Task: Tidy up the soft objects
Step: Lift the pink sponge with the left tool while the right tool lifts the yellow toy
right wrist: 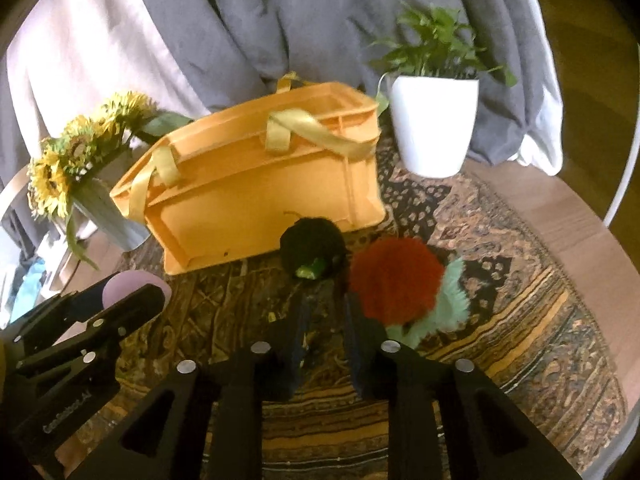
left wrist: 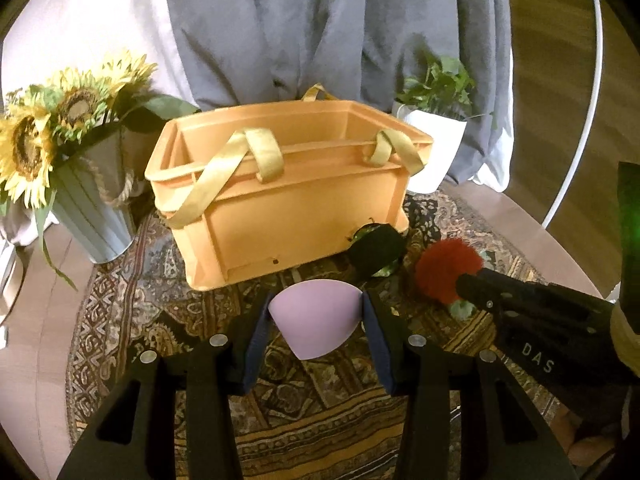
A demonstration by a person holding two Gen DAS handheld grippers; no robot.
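Both tongs are closed on something soft: the left tongs (left wrist: pixel 316 320) clamp a lilac, rounded-cone foam sponge (left wrist: pixel 314 320) between their pads, held above the patterned rug (left wrist: pixel 320 420) just in front of the orange plastic crate with yellow fabric handles (left wrist: pixel 288 200). From the right wrist view, the right tongs (right wrist: pixel 324 300) look pinched on the edge of a dark, fuzzy pom-pom with a green patch (right wrist: pixel 312 246), though the contact itself is in shadow. Touching that one on its right sits a red fluffy pom-pom (right wrist: pixel 396 280) over a pale mint fluffy piece (right wrist: pixel 448 300), both on the rug.

Risks, as I judge them: the sponge is gripped near its wide end and could squirt out of the pads if squeezed harder. A thin hold on loose fibres may slip on the way over the crate rim. The yellow handles droop across the opening and could snag either load. Sunflowers in a grey pail (left wrist: pixel 80 184) and a white potted plant (left wrist: pixel 432 152) flank the crate closely, so a wide swing could knock them
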